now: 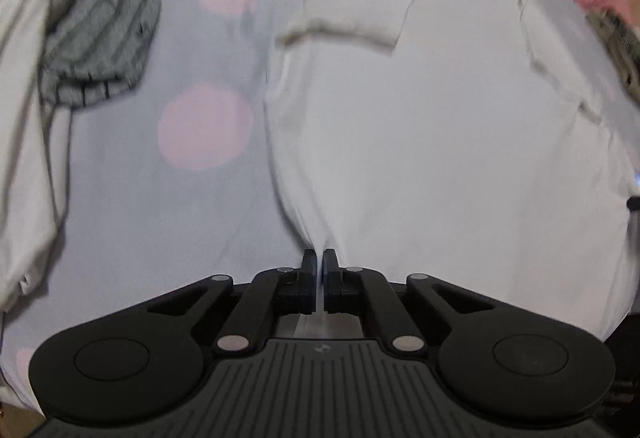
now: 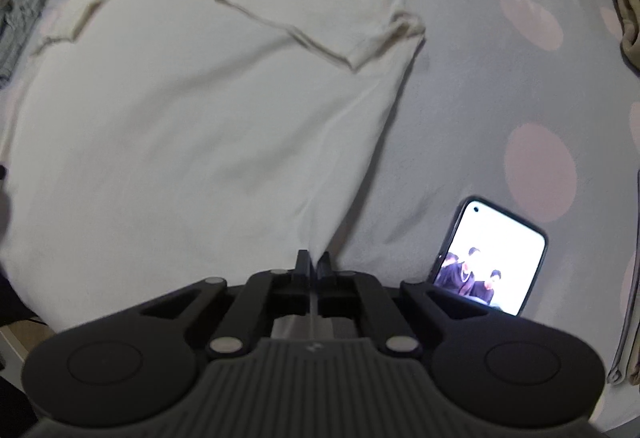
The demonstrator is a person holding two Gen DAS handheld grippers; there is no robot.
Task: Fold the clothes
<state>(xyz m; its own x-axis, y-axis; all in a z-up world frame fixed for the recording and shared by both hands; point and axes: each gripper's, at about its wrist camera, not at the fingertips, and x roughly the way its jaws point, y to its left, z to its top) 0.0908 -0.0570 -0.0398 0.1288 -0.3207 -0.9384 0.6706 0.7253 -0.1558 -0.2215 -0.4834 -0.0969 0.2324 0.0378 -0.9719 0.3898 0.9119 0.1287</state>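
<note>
Two grippers, left gripper (image 1: 319, 262) and right gripper (image 2: 313, 264), each clamped on a near hem corner of the white shirt (image 1: 440, 126). Shirt lies flat on the spotted bedsheet (image 1: 200, 126), sleeves far. Likely light, limp, creasing; corners suit lifting.

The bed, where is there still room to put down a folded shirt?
There's bare spotted sheet between the white shirt and the striped grey clothes. On the other side, there's open sheet above the phone, between the shirt and the beige clothes. The far edges are crowded with piled clothes.
</note>
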